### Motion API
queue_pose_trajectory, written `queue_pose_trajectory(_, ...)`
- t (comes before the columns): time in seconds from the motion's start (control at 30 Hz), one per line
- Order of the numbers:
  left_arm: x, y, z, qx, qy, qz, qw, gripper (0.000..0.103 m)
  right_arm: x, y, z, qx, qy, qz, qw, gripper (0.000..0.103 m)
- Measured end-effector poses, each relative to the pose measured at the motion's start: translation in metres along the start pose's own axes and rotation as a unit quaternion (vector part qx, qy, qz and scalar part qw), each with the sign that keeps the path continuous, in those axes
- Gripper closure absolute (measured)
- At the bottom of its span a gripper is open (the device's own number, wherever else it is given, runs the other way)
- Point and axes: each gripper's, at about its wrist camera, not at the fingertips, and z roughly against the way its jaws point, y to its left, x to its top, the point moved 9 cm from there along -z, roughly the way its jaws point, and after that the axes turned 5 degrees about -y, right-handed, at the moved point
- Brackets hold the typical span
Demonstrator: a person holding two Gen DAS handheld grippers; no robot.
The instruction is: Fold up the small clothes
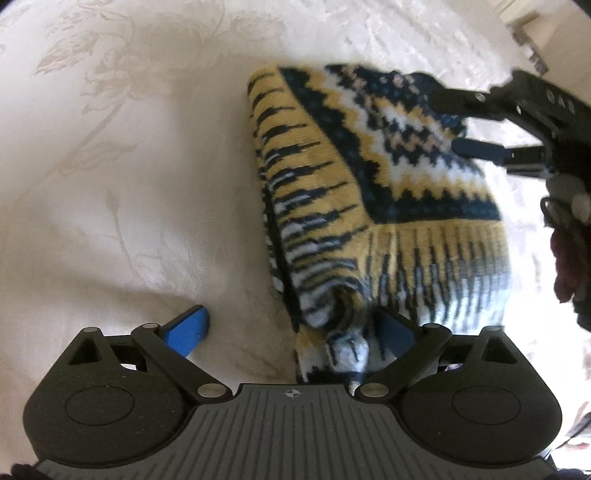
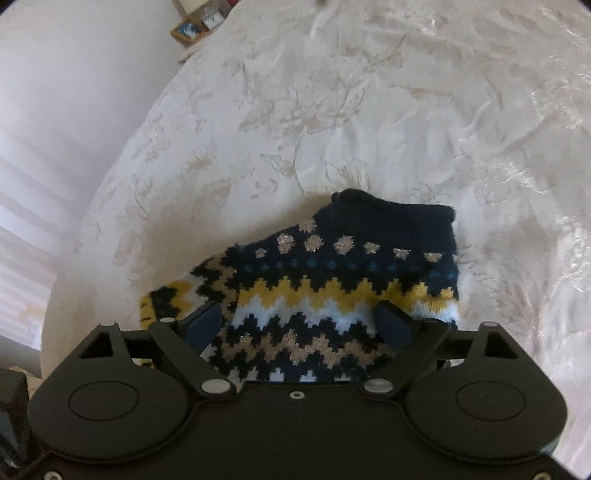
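Folded knitted sweater point(image 1: 373, 177) on embossed white bedspread point(image 1: 129, 166).
Left claw point(image 1: 295, 332) and right claw point(image 2: 301, 321) both wide; fuzzy zigzag wool, perhaps touching the pads.

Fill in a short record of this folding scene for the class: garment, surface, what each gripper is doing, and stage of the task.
garment: knitted sweater, navy, yellow and white zigzag pattern, lying in a folded bundle
surface: cream floral bedspread
left gripper: jaws wide open, near corner of the sweater between them, not pinched
right gripper: jaws open over the sweater, pads not pressing on it
other items: small framed picture beyond the bedspread's edge
stage: sweater folded over, neither gripper holding it
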Motion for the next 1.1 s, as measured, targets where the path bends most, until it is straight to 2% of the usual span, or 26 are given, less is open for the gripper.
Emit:
queue_pose_trajectory(0.2,-0.006,-0.003,0.012,-0.024,-0.011,0.011,0.9996,0.005,-0.004,-0.019,0.043,-0.010,-0.046,-0.020,0.999,0.007)
queue_pose_trajectory(0.43,-0.010,-0.016,-0.009,-0.032,0.015,0.016,0.9992,0.006,-0.032,-0.055,0.049,-0.027,-0.014,-0.063,0.998,0.007)
queue_pose_trajectory(0.57,-0.005,-0.022,-0.020,-0.046,0.018,0.024,0.9985,0.006,-0.044,-0.061,0.043,-0.009,0.004,-0.078,0.997,0.007)
queue_pose_trajectory(0.73,0.004,-0.036,-0.034,-0.081,0.014,0.028,0.9962,0.007,-0.056,-0.060,0.029,0.022,0.024,-0.094,0.995,0.007)
queue_pose_trajectory(0.83,0.008,-0.043,-0.039,-0.094,0.012,0.017,0.9954,0.006,-0.057,-0.056,0.020,0.041,0.030,-0.105,0.993,0.005)
queue_pose_trajectory(0.97,0.012,-0.046,-0.042,-0.120,0.010,0.033,0.9921,0.007,-0.057,-0.049,0.011,0.067,0.034,-0.115,0.991,0.004)
queue_pose_trajectory(1.03,0.013,-0.043,-0.040,-0.147,0.013,0.054,0.9875,0.010,-0.058,-0.044,0.010,0.087,0.041,-0.119,0.988,0.007)
queue_pose_trajectory(1.07,0.013,-0.040,-0.038,-0.157,0.015,0.065,0.9854,0.017,-0.059,-0.042,0.011,0.089,0.045,-0.118,0.988,0.016)
queue_pose_trajectory(1.1,0.014,-0.037,-0.037,-0.169,0.017,0.073,0.9827,0.024,-0.061,-0.040,0.011,0.082,0.050,-0.111,0.989,0.036)
